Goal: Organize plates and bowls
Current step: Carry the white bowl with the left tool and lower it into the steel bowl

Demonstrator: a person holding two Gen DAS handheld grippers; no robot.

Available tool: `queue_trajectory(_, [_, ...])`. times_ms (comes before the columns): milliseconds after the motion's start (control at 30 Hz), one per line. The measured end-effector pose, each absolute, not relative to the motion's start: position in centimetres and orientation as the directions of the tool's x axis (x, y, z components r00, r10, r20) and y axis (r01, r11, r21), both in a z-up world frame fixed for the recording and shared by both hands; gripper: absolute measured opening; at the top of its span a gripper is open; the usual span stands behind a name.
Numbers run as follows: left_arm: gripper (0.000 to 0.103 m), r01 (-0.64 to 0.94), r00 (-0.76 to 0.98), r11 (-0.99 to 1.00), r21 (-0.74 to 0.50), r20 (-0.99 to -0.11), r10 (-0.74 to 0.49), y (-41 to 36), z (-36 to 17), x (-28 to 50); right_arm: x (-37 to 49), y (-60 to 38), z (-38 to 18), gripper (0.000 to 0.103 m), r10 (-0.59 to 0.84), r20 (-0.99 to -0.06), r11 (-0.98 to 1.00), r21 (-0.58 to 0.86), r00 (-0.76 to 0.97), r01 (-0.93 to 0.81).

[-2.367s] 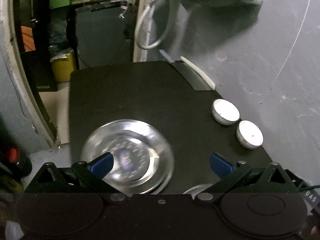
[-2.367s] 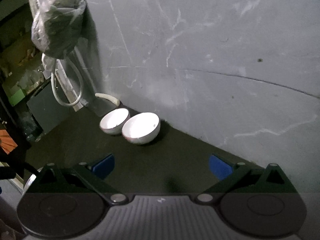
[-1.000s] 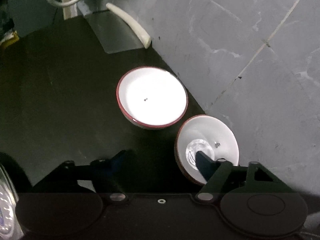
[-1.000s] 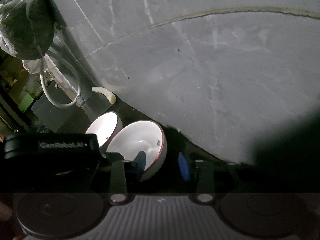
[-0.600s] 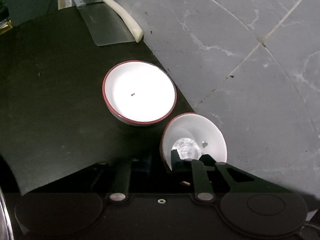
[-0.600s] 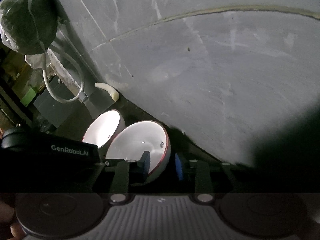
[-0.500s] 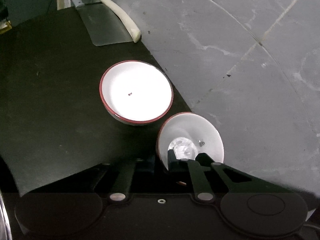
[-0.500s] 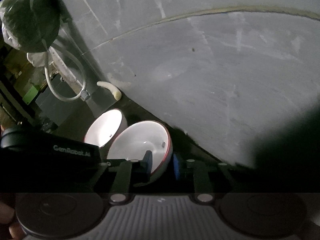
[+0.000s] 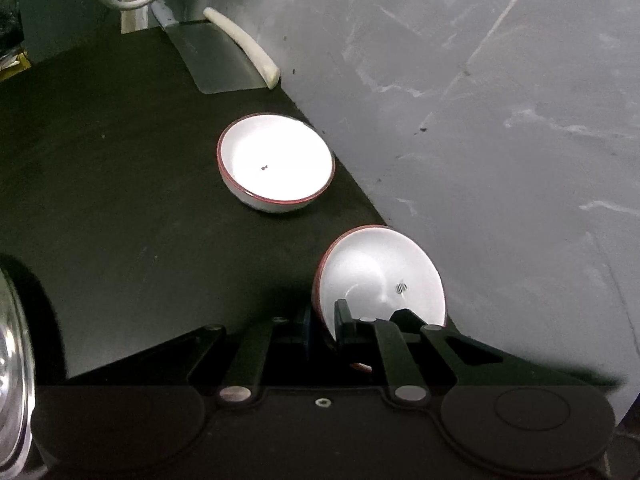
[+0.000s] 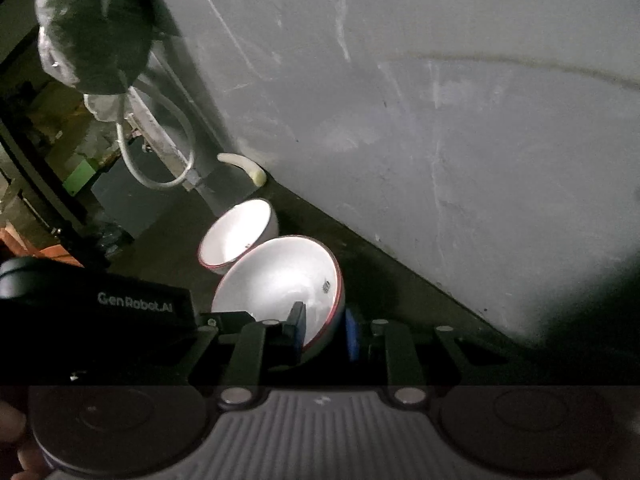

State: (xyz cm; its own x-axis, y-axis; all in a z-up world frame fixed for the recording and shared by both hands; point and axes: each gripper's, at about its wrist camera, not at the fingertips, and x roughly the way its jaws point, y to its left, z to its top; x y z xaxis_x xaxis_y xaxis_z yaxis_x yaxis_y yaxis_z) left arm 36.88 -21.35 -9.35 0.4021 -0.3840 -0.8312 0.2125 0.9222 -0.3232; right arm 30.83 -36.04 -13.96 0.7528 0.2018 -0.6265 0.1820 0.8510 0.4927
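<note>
Two white bowls with red rims are on the black table [image 9: 120,200] beside the grey wall. The far bowl [image 9: 276,168] [image 10: 240,236] sits upright and free. The near bowl [image 9: 380,272] [image 10: 280,280] is tipped up on its side, with its opening turned toward the wall. My left gripper [image 9: 324,322] is shut on its near-left rim. My right gripper [image 10: 325,330] pinches the rim's near-right part between its blue pads. The left gripper's black body [image 10: 100,304] shows at the left of the right wrist view.
A shiny steel plate [image 9: 10,360] shows at the left edge of the table. A cleaver with a white handle [image 9: 244,40] [image 10: 244,168] lies at the far end by the wall. A bagged bundle [image 10: 92,28] and a white hose loop [image 10: 160,168] hang beyond it.
Both grippers have narrowed onto the near bowl's rim, and the bowl has tipped further up on its side. The far bowl has not moved.
</note>
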Motion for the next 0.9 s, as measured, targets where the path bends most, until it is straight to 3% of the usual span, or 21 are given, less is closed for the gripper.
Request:
queue_trajectory(633, [0.012, 0.226, 0.548, 0.867, -0.445, -0.677, -0.491, -12.8, -2.7, 27.6, 23.0, -30.2, -5.0, 0.023, 0.198, -0.536, 0.931, 0.365, 0.821, 0.013])
queue_trajectory(900, [0.012, 0.142, 0.574, 0.874, -0.465, -0.681, -0.456, -7.9, -2.9, 24.9, 21.6, -26.2, -3.9, 0.023, 0.289, -0.538, 0.934, 0.341, 0.792, -0.109])
